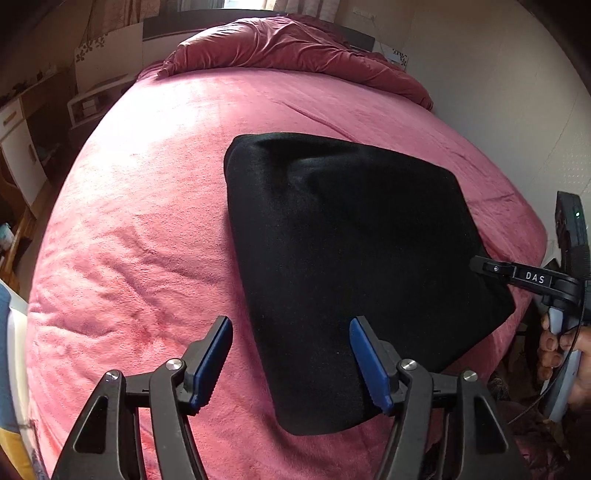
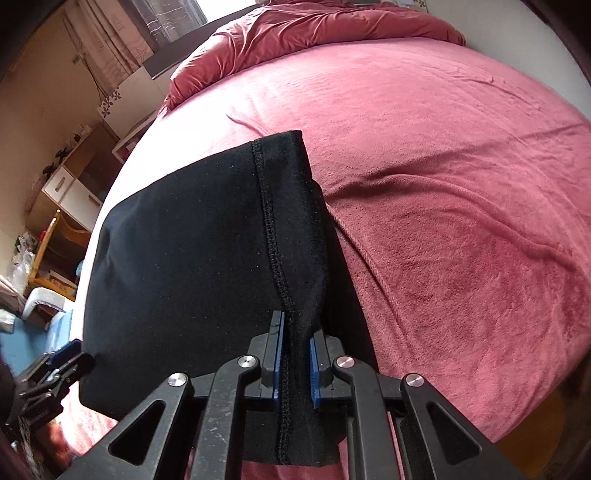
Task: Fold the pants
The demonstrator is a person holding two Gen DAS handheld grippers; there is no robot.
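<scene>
- Daylight enters from a window (image 1: 245, 3) far ahead of both tools, beyond the crumpled duvet (image 1: 288, 48).
- A pale, washed-out sheen lies on the pink bedspread (image 1: 155, 155) ahead and to the left of the left gripper (image 1: 291, 362).
- The black pants (image 1: 351, 240) read almost featureless in the left view; the right view shows stitching sharply.
- Soft shadows fill the bedspread folds right of the right gripper (image 2: 297, 363).
- Strong fisheye bulge, with dark vignetted corners.
- The furniture at the left edges is dim and slightly soft.
</scene>
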